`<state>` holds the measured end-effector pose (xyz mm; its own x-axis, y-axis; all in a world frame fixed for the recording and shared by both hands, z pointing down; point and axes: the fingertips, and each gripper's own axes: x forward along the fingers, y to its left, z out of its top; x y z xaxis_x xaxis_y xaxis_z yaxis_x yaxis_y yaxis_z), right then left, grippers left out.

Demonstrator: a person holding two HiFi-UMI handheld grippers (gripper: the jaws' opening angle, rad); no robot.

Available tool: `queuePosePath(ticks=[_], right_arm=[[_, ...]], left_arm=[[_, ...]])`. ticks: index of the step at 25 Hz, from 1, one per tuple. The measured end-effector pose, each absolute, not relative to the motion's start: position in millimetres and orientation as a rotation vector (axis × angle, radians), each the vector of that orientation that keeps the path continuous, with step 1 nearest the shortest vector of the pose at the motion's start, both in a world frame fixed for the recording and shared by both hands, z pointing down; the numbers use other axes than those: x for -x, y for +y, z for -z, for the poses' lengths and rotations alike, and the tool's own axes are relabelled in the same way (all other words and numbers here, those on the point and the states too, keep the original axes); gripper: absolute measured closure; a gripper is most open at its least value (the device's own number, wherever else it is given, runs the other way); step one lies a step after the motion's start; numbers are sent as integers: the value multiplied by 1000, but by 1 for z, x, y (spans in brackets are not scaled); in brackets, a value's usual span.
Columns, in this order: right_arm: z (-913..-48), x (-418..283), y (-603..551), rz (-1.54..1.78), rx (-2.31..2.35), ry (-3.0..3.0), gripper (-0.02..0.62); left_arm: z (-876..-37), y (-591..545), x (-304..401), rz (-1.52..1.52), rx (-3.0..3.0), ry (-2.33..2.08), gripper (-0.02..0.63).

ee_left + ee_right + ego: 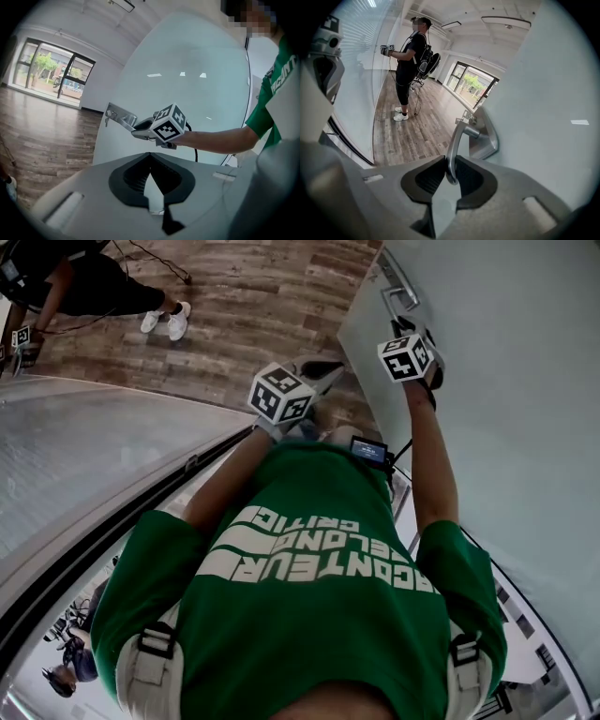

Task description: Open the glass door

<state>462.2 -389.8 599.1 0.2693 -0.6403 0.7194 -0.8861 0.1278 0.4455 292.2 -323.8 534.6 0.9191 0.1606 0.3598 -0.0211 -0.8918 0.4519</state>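
Note:
The frosted glass door point(506, 381) fills the right side of the head view. Its metal lever handle point(398, 289) sits on a metal plate near the door's edge. My right gripper point(405, 326) is shut on the end of that lever handle point(457, 140), which passes between the black pads. In the left gripper view the same grip shows, right gripper point(140, 130) on the handle point(119, 115). My left gripper point(323, 371) hangs in the air to the left of the right one, a short way from the door. It point(150, 154) is shut, with nothing between its pads.
A curved glass wall point(84, 465) with a dark floor track runs along the left. Beyond the door edge lies wood-plank floor point(253, 306). Another person point(410, 56) in black stands there by the glass, also holding grippers. Large windows point(51, 70) are at the far end.

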Motion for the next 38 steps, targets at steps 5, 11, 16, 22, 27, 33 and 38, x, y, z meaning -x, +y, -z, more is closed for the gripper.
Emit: queuePosePath(ticks=[5,11,16,22,27,33,38], right_arm=[[-593,-503,-390,-338,-1628,-1417,535],[-591,-549,-389,-361,-1678,-1367,535],[-591,-570,-379,-365,-1726,-1324,535],[-583,-601,-367,-371,-1773,-1278,535],[-589,-640,-373,-396,-1787,-1242,535],[-589,-674,-370,-427,-1811,-1193,535],[-587,-699,-361,-448,-1845,-1170,535]], left_arm=[[-529,-326,-311,-576,-2628,90,589],[-523,-312,-341,-568,-2625,78,589],[-524,-291,-349,-530,-2636,93,589],[-512,-280,-363,-499,-2657,92,589],[-510,-296,-384,-510,-2656,80,589],[-511,-305,-393,-511,-2647,72,589],[-510,-305,-399,-509,-2653,70,589]])
